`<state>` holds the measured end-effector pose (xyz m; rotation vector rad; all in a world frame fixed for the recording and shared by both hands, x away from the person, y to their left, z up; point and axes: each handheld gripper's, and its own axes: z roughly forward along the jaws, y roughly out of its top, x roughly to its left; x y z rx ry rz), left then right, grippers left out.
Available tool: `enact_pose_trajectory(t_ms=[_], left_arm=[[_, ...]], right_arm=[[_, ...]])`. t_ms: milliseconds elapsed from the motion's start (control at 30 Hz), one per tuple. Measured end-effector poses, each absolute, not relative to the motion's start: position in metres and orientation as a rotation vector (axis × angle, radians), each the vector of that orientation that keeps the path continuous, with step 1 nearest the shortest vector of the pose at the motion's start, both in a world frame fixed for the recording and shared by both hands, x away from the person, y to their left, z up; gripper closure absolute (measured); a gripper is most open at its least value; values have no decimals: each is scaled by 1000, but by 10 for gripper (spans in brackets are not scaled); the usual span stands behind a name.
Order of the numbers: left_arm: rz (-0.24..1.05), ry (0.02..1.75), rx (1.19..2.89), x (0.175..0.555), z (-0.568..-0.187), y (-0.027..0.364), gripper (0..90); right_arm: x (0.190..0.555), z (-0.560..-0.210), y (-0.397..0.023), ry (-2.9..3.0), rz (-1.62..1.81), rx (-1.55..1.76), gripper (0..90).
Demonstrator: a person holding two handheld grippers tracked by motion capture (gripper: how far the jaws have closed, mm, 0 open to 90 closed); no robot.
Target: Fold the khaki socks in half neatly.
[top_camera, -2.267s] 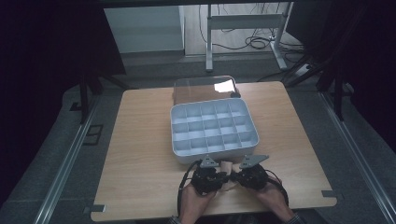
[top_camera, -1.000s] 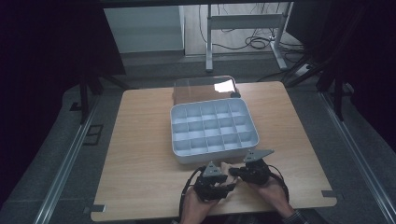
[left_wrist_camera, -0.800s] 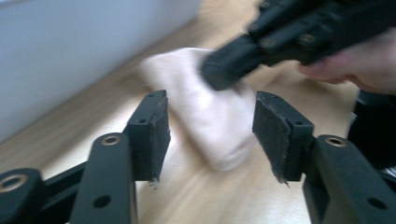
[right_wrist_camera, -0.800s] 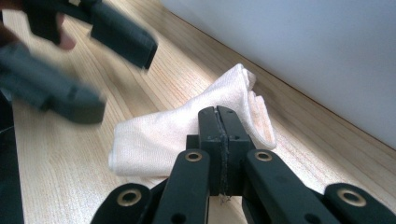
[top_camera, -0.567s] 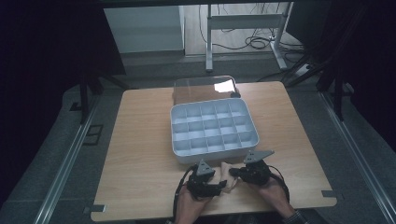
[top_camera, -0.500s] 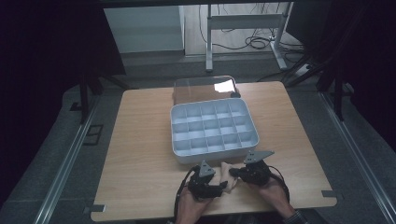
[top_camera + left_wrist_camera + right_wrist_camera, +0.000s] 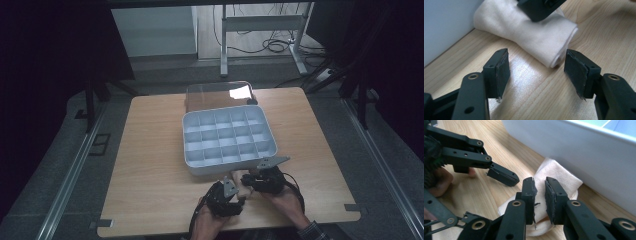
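A rolled cream cloth (image 7: 534,32) lies on the wooden table (image 7: 150,165) near its front edge, tucked just beside the front wall of the grey compartment tray (image 7: 190,165) that sits mid-table. Behind the tray, toward the far edge, rests its clear lid (image 7: 210,92). My guess is the roll is meant for one of the tray's empty cells, which would explain why it is being worked on right at the foot of that wall, within easy lift of the rim.

Both hands come in over the front edge. The left gripper (image 7: 536,67) points at the near end of the roll with its jaws set wide apart; they have just been opening, and between them there is only bare wood, the cloth lying a little beyond the pads (image 7: 502,67). It touches nothing that I can see, as if it has let go to leave the roll to the other tool.

The right gripper (image 7: 539,195) sits over the roll from the other side, jaws drawn close with a narrow slit between the pads. They have just begun to ease apart. The cloth lies beneath and behind them, a fold bulging under the tips, but I cannot tell whether any fabric is pinched in that gap.
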<state>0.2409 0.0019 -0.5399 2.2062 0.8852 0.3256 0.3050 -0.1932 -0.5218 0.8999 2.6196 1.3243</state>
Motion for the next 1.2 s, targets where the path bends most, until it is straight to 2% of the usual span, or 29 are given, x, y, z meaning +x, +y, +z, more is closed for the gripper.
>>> enact_pose_trajectory(t_ms=[200,333,533,867,1200], left_arm=[[249,897,2183,243,-538,7,364],[244,921,2134,244,-533,20,363],[305,1006,2123,257,-534,27,369],[328,908,2201,250,-540,-14,328],[320,942,2162,246,-529,15,335]], right_arm=[[305,-529,-196,2627,1283,895,883],[305,-529,-197,2639,1273,869,887],[306,-526,-197,2657,1260,863,883],[307,-522,-206,2649,1229,892,853],[299,-508,-203,2626,1225,841,745]])
